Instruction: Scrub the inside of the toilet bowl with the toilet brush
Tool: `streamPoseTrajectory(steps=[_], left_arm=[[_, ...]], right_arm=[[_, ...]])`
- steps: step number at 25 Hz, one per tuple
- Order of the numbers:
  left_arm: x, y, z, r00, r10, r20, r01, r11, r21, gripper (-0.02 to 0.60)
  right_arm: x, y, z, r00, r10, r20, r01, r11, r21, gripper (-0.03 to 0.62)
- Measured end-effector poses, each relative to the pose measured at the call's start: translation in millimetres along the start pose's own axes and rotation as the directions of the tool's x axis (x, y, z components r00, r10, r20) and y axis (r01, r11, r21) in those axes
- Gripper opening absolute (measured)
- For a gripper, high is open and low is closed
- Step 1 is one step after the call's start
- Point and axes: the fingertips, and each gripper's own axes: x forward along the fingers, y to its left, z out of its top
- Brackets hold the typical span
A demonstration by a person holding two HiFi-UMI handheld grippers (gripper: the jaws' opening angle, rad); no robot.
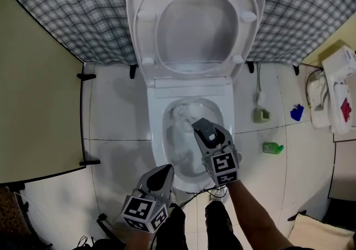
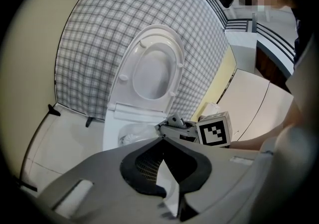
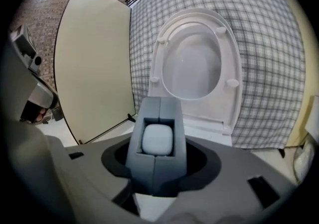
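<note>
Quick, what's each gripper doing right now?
Left gripper: shut, holding nothing.
Right gripper: shut on the toilet brush handle.

A grey-and-white checked wall covering (image 1: pixel 67 4) spans the far side. A plain cream partition panel (image 1: pixel 33 104) stands on the left, fixed by two black brackets (image 1: pixel 89 162) to the white tiled floor (image 1: pixel 117 110). On the floor to the right lie a small green bottle (image 1: pixel 272 147), a pale green holder (image 1: pixel 261 114) farther back and a blue object (image 1: pixel 297 112), with a white unit bearing a red mark (image 1: pixel 342 88) at the far right edge.
</note>
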Motion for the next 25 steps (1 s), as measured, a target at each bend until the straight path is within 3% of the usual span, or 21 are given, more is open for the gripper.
streamPoseTrajectory(steps=[6, 13, 18, 25], left_arm=[[3.9, -7.9, -1.3, 1.000, -0.019, -0.008, 0.019, 1.000, -0.005, -0.012], [4.6, -13.1, 5.2, 1.000, -0.029, -0.003, 0.029, 1.000, -0.004, -0.012], [2.3, -8.4, 3.0, 1.000, -0.027, -0.002, 0.027, 1.000, -0.004, -0.012], [-6.5, -0.6, -2.1, 1.000, -0.015, 0.001, 0.015, 1.000, -0.011, -0.012]], right_arm=[[-25.8, -48.3, -10.6, 0.984, -0.166, -0.069, 0.169, 0.984, 0.049, 0.218], [-58.5, -60.7, -23.3, 0.950, -0.279, -0.143, 0.290, 0.955, 0.064, 0.216], [-42.8, -56.4, -35.3, 0.954, -0.255, -0.154, 0.276, 0.952, 0.134, 0.216], [-5.5, -15.4, -27.6, 0.985, -0.128, -0.114, 0.147, 0.974, 0.172, 0.216]])
